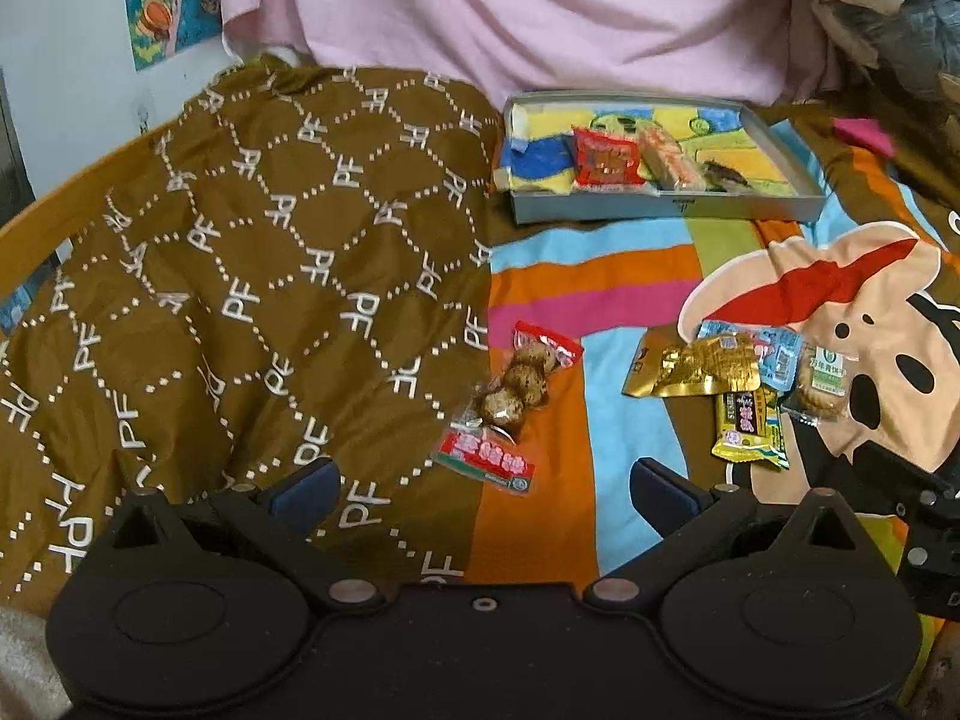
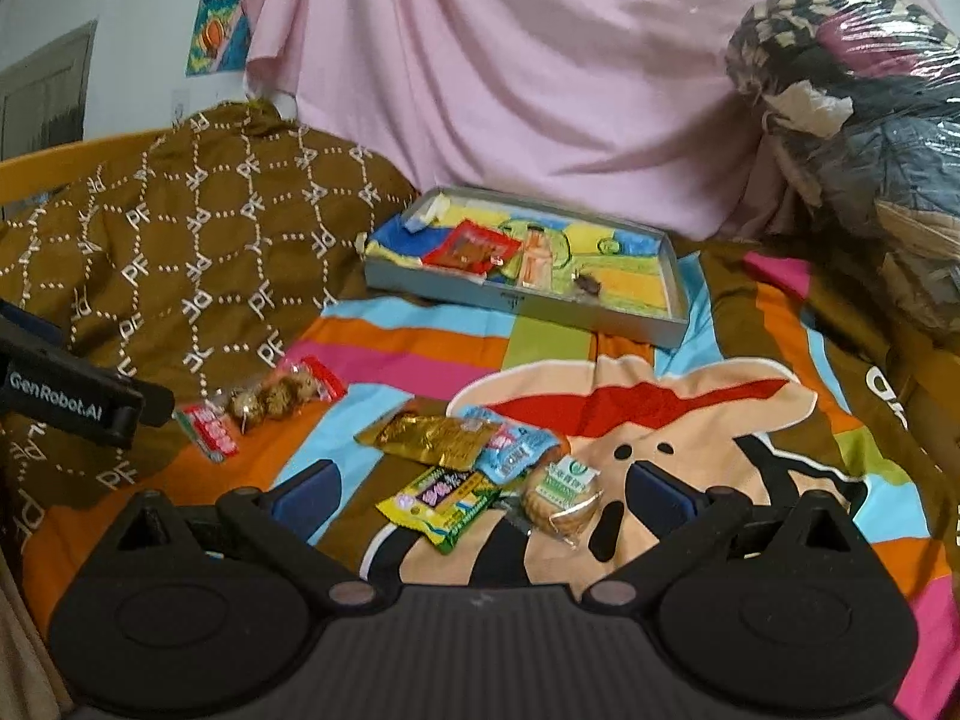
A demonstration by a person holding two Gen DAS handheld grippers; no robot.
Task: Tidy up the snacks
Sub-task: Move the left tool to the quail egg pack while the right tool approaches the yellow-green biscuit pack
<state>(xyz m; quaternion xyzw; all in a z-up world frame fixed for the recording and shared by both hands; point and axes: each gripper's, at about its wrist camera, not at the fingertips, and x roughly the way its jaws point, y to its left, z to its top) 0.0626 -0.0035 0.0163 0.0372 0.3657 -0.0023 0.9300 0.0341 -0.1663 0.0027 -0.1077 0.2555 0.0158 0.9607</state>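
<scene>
Snacks lying loose on the striped bedspread (image 2: 420,354)

Both hand-held grippers, left (image 1: 483,489) and right (image 2: 483,489), are gaping empty; wrappers (image 2: 480,474) are clustering mid-frame, grey tray (image 2: 516,300) sitting above (three snacks inside), brown cloth (image 1: 240,276) crowding left.

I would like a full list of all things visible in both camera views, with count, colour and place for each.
tray: 1, grey, far middle of the bed
snacks in tray: 3, red, pale orange, small dark one
meatball pack: 1, clear with red ends, at the brown cloth's edge
gold packet: 1, in the near pile
blue packet: 1, partly under the gold one
yellow-green packet: 1, front of pile
biscuit pack: 1, clear, right of pile
brown PF cloth: 1, left
cartoon blanket: 1, multicolour, underneath
pink sheet: 1, behind
left tongs: open, empty
right tongs: open, empty
</scene>
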